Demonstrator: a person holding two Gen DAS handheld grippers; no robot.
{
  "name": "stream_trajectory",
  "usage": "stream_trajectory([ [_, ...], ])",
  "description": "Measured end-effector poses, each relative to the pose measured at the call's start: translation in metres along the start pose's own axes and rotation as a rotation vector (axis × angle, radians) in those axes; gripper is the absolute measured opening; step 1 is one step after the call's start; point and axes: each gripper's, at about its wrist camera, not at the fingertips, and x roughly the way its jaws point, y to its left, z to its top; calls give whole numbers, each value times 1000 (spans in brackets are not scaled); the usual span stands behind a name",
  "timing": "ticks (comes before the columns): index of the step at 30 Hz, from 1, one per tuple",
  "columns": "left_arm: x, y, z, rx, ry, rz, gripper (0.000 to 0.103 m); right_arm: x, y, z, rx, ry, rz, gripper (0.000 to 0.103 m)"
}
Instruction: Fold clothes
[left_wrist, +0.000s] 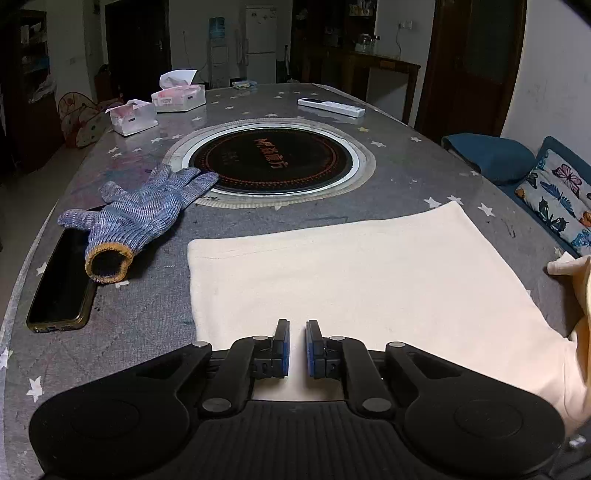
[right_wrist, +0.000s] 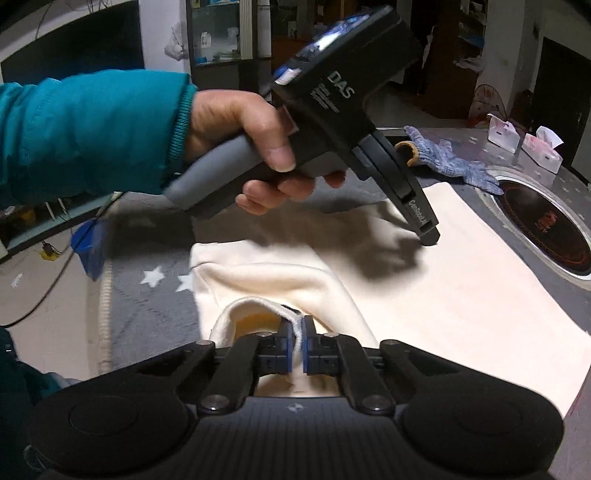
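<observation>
The grey starred bench carries a cream garment spread flat beneath and ahead of the left gripper, whose jaws stand slightly apart, empty. The right gripper is clamped on the garment's ribbed collar. A blue knit glove lies ahead-left of the left gripper, on a phone.

One garment, one glove, two tissue boxes, one phone.
</observation>
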Motion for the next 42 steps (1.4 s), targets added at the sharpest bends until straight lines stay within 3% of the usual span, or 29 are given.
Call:
stream_trajectory([
  [5,2,1,-1,-8,-13,6,12,-22,23,-11,-32,36,84,2],
  [13,-5,-1,-3,-25,-21,13,11,-35,32,-28,35,44,117,6],
  [17,-23,-13,-10,-12,-51,-27,11,-56,10,-31,132,-4,58,8],
  [21,-44,-36,-27,27,-74,-89,12,-59,-8,-45,214,30,-35,10],
  [25,-63,-62,-51,66,-77,-156,12,-63,-4,-65,245,75,-39,10],
  [28,-71,-78,-66,80,-73,-198,13,-77,-4,-73,287,61,-54,13],
  [31,-76,-94,-73,94,-80,-232,14,-99,-16,-76,358,4,-119,16],
  [36,-80,-119,-78,122,-90,-301,21,-129,-54,-79,456,-88,-354,32],
  [39,-79,-132,-75,129,-99,-333,27,-133,-79,-83,462,-91,-525,47],
  [42,-77,-145,-71,143,-102,-366,29,-129,-110,-89,499,-63,-634,47],
])
